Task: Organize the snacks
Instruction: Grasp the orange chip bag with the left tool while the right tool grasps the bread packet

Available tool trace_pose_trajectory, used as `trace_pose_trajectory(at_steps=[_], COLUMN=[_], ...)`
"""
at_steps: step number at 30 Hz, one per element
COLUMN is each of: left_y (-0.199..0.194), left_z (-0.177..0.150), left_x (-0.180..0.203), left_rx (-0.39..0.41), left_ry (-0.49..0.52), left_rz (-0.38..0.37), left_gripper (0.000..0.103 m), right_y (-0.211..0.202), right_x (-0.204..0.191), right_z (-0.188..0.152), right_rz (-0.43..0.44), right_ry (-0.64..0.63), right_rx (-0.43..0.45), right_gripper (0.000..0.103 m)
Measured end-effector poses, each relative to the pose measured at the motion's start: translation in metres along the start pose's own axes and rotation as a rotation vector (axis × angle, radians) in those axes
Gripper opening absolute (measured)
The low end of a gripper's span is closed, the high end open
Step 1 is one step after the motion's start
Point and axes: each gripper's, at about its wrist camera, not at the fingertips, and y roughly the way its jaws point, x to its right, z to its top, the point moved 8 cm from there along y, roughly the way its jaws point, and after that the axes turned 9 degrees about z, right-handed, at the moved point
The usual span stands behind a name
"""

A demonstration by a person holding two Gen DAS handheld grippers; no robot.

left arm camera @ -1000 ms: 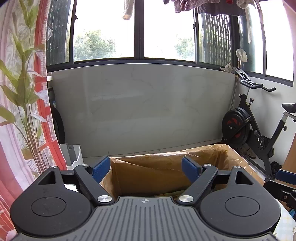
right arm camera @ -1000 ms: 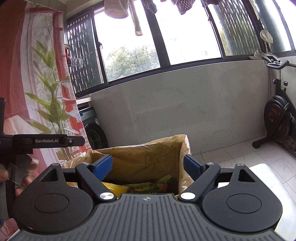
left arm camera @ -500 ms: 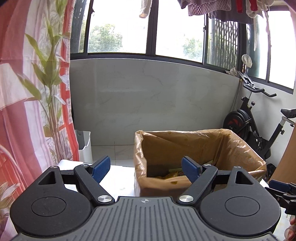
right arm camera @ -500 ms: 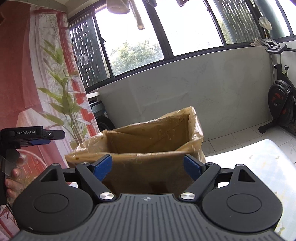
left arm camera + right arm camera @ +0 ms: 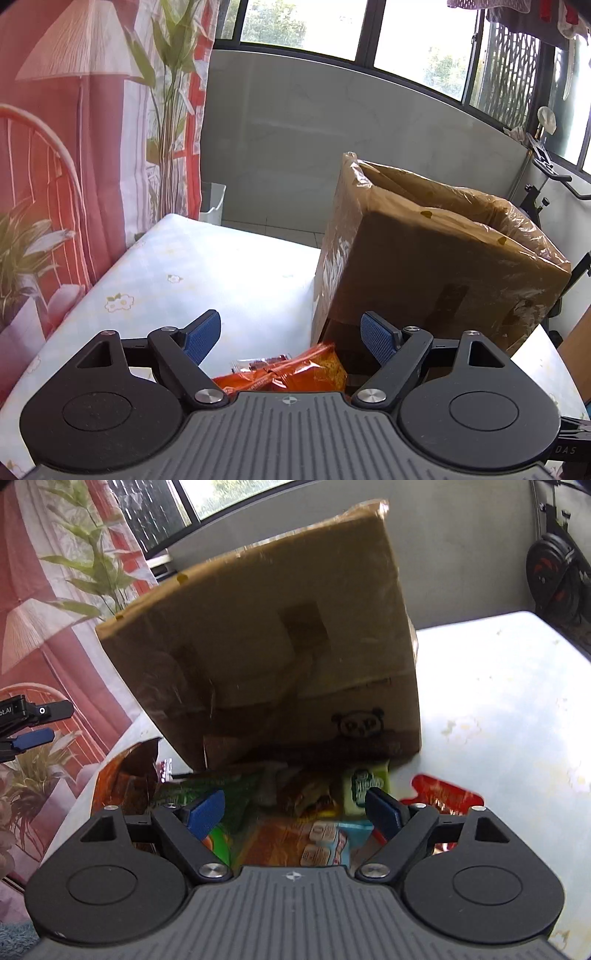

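A brown cardboard box [image 5: 436, 258] lined with a plastic bag stands on the white table [image 5: 221, 273]; it also shows in the right wrist view [image 5: 280, 657]. My left gripper [image 5: 290, 338] is open and empty above an orange snack packet [image 5: 295, 373] by the box's near corner. My right gripper [image 5: 295, 812] is open and empty above a pile of snacks in front of the box: a green packet [image 5: 221, 786], a pale green packet [image 5: 364, 784], a red packet [image 5: 447, 797] and an orange biscuit packet [image 5: 295, 842].
A red and white curtain with a plant print [image 5: 74, 147] hangs at the left. An exercise bike [image 5: 557, 572] stands at the far right. A white bin [image 5: 214, 199] is on the floor behind the table. The left gripper's tip [image 5: 33, 720] shows at the left of the right wrist view.
Both grippers have pulled back from the box's opening and dropped low in front of it. The loose snacks on the table have come into view. Both stay open.
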Motion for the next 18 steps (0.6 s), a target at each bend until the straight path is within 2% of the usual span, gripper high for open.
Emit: trace_pose_trajectory(at_steps=[7, 12, 18], left_y=[0.002, 0.006, 0.010], left_z=[-0.015, -0.022, -0.028], left_x=[-0.003, -0.010, -0.022], left_rx=[-0.009, -0.025, -0.045], left_ry=[0.002, -0.028, -0.062], left_rz=[-0.013, -0.019, -0.009], left_gripper=[0.084, 0.084, 0.084], right_y=[0.018, 0.033, 0.044], right_x=[0.001, -0.009, -0.014], right_z=[-0.024, -0.034, -0.042], right_rz=[-0.049, -0.062, -0.103], right_ry=[0.006, -0.047, -0.106], right_rx=[-0.118, -0.184, -0.220], right_gripper=[0.086, 0.086, 0.091])
